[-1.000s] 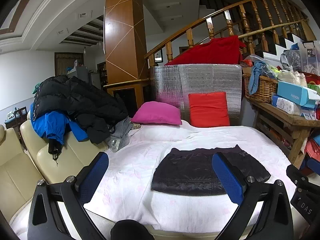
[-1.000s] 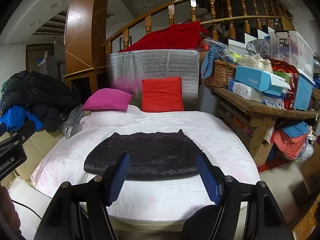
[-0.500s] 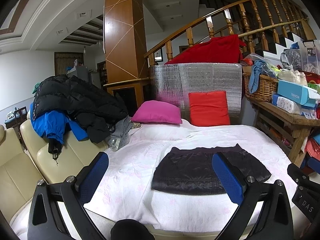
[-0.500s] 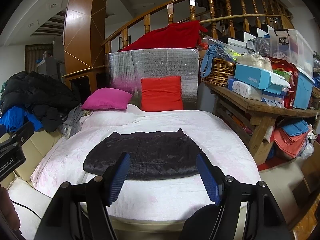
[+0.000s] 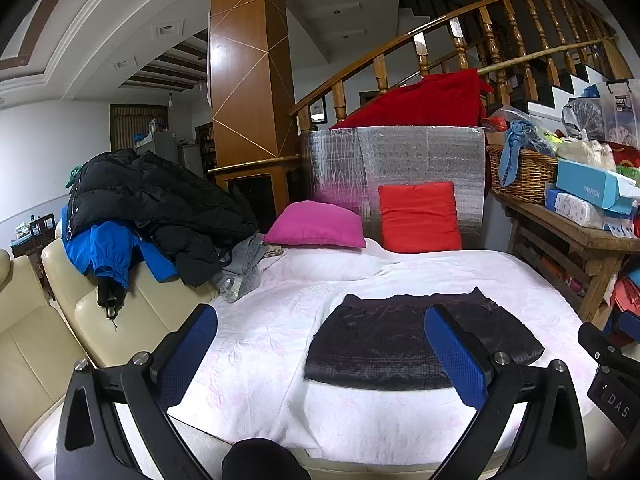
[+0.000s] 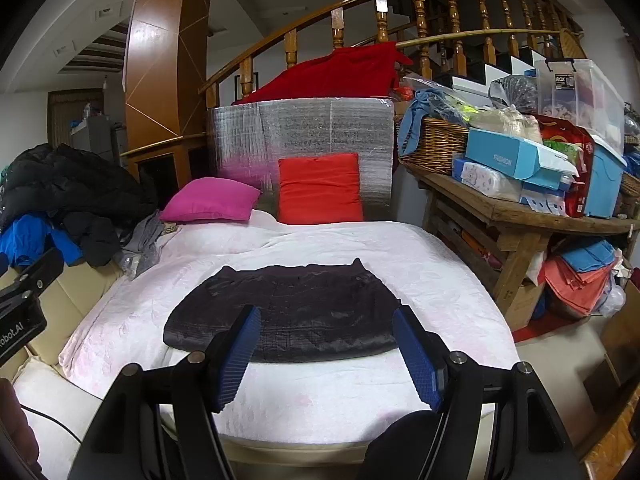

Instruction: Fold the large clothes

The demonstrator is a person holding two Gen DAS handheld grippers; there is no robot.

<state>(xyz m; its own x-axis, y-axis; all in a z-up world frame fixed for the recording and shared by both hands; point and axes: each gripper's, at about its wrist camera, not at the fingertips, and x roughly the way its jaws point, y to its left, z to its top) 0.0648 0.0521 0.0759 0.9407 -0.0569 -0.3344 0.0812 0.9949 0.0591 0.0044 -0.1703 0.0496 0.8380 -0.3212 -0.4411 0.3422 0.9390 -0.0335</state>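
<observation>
Dark garment (image 6: 288,312) — folded, apparently quilted, flat on white bedspread (image 6: 360,400); left gripper (image 5: 320,356), right gripper (image 6: 326,352) — spread, empty.

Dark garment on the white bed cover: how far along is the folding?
Done: the dark garment lies flat as a compact folded rectangle on the white bed cover. In hand: nothing; the left hand-held gripper and right hand-held gripper are open, short of it. Left: possibly the black jacket and blue jacket piled on the sofa.
</observation>
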